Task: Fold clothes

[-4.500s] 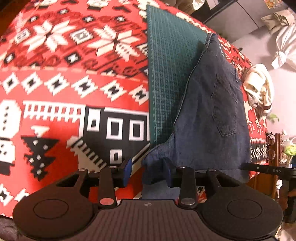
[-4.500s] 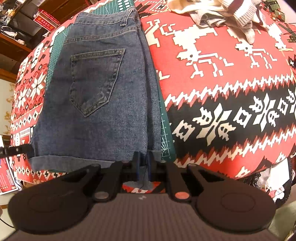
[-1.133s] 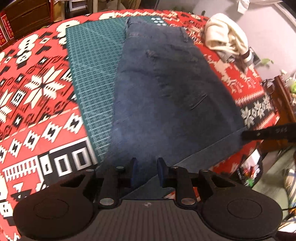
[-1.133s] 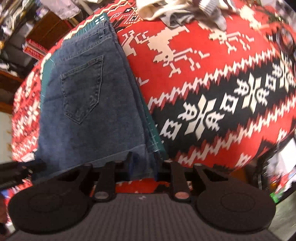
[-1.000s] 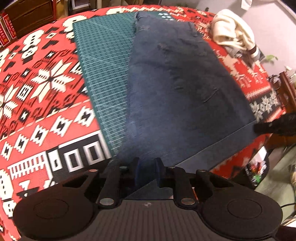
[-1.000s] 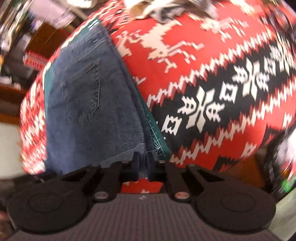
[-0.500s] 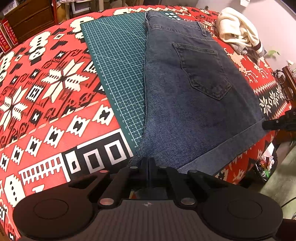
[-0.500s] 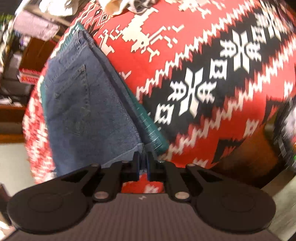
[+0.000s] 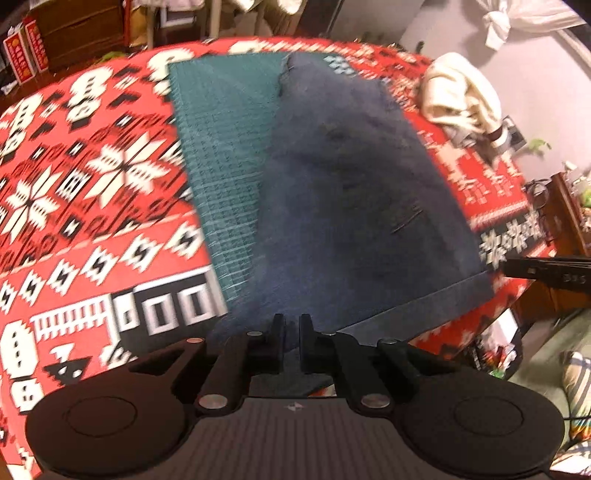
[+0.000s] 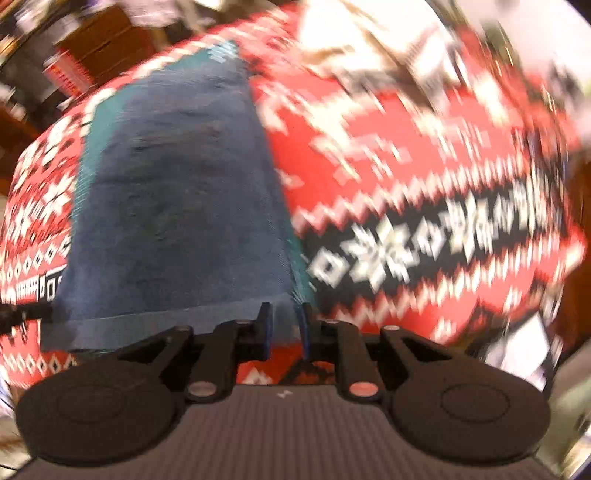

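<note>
Blue denim shorts point(image 9: 354, 206) lie flat, folded in half lengthwise, partly on a green cutting mat point(image 9: 225, 147), cuffed hem toward me. They also show in the right wrist view point(image 10: 173, 206), blurred. My left gripper point(image 9: 291, 338) sits at the hem's left corner, jaws a narrow gap apart with denim between them. My right gripper point(image 10: 284, 328) is at the hem's right corner, jaws parted with the cloth edge just ahead. The other gripper's finger point(image 9: 546, 271) pokes in at the right of the left wrist view.
The table carries a red, white and black patterned cloth point(image 9: 92, 206). A cream pile of clothes point(image 9: 461, 96) lies at the far right corner. Wooden furniture and boxes point(image 9: 74, 33) stand behind the table. The table's near edge drops off just below the hem.
Both grippers' jaws have parted slightly since half a second ago, when they were pinched tight on the hem. Both views are now blurred by motion and pulled back a little.
</note>
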Available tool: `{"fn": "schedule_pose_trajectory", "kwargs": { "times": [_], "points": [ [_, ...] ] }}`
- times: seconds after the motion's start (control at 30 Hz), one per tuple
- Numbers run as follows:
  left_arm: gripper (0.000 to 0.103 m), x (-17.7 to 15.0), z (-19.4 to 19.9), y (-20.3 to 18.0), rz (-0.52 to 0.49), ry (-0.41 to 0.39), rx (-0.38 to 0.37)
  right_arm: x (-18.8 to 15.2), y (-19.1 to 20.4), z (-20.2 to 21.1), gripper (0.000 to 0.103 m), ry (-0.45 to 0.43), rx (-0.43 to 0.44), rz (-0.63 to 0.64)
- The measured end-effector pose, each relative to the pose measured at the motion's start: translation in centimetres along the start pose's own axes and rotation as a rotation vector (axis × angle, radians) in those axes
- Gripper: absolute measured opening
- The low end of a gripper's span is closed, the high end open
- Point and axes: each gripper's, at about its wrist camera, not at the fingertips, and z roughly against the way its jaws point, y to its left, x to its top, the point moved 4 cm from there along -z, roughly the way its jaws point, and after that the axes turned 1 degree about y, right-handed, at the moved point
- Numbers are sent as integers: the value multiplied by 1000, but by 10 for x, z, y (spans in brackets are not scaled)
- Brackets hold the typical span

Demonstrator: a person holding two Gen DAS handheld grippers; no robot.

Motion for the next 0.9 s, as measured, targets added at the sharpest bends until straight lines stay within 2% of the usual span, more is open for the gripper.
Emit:
{"fn": "schedule_pose_trajectory", "kwargs": {
  "times": [0.07, 0.13, 0.2, 0.3, 0.43, 0.6, 0.9],
  "points": [
    [5, 4, -7, -14, -16, -18, -6, 7, 20, 6, 25, -53, 11, 54],
    [5, 8, -17, -27, -31, -31, -9, 13, 39, 4, 32, -83, 14, 99],
    [5, 13, -30, -36, -48, -46, 3, 18, 56, -5, 34, -89, 5, 131],
    [5, 16, -50, -39, -54, -20, 33, 22, 69, -24, 37, -63, -36, 169],
    [5, 17, -67, -38, -74, 11, 64, 24, 69, -45, 40, -20, -75, 173],
    [9, 13, -74, -35, -96, 20, 62, 24, 64, -67, 42, 15, -88, 195],
    [9, -1, -67, -28, -138, 39, 67, 4, 58, -65, 44, 35, -93, 286]
  ]
}}
